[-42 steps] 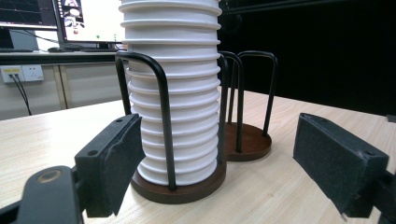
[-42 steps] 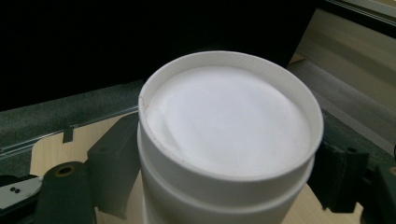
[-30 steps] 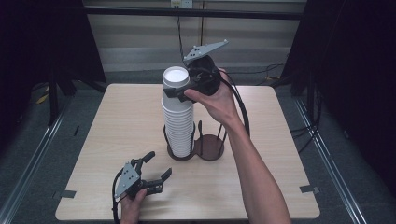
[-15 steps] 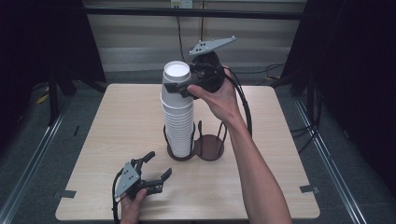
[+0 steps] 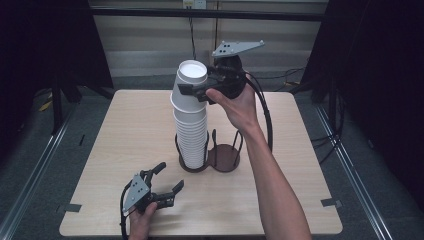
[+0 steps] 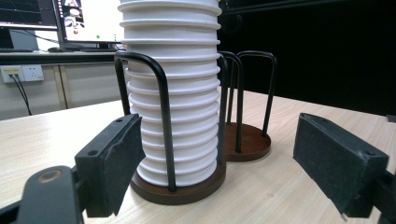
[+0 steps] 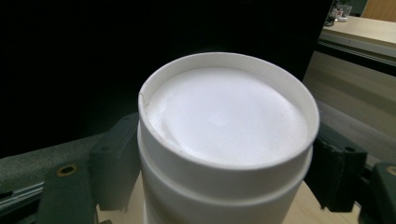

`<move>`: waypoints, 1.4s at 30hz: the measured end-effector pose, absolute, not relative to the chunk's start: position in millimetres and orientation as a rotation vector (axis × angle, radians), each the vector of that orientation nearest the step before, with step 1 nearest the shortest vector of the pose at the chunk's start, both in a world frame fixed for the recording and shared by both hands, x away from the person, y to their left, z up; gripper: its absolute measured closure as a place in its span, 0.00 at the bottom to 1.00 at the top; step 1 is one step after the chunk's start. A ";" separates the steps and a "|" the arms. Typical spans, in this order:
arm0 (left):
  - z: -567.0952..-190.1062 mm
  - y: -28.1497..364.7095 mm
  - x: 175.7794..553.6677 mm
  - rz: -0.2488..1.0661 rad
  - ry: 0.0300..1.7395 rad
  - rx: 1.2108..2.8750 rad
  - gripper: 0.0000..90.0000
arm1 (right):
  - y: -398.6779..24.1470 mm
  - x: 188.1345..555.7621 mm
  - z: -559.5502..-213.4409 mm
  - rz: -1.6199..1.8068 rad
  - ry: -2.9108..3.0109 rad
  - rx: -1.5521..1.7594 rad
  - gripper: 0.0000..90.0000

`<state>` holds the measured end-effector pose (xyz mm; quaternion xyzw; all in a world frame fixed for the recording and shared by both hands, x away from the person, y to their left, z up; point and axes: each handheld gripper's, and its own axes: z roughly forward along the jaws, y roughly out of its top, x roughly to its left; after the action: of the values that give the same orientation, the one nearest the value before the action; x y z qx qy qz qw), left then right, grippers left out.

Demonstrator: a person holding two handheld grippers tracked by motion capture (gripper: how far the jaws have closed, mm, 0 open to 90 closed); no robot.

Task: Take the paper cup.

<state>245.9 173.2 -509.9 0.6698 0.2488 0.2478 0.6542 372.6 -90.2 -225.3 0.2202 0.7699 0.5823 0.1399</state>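
Pale wooden table (image 5: 125, 150): your right gripper (image 5: 197, 91) is clamped on the top cup (image 5: 190, 85) of the stack (image 5: 192, 137) in the wire holder (image 5: 210, 160), gripping high to lift one free. Your left gripper (image 5: 167, 187) rests near the table's front edge, jaws apart and empty, clear of the holder.

the right gripper (image 5: 192, 92) is raised high on an extended forearm, jaws pointing left in the high view, its pads (image 7: 114, 163) pressed against both sides of the top cup (image 7: 224, 140). the left gripper (image 5: 167, 180) rests low near the table's front edge, jaws apart, nothing between them.
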 end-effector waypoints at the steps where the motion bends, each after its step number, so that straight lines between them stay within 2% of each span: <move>1: -509.9 173.1 245.8 0.560 0.565 1.520 0.18 | -90.8 372.1 -225.0 1.694 2.215 0.635 0.24; 42: -509.9 173.1 245.9 0.562 0.564 1.518 0.18 | -122.4 354.8 -210.9 1.942 2.008 0.609 0.25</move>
<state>245.9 173.1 -509.9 0.6695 0.2488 0.2478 0.6546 354.8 -122.4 -210.9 0.2109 0.6953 0.6725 0.1409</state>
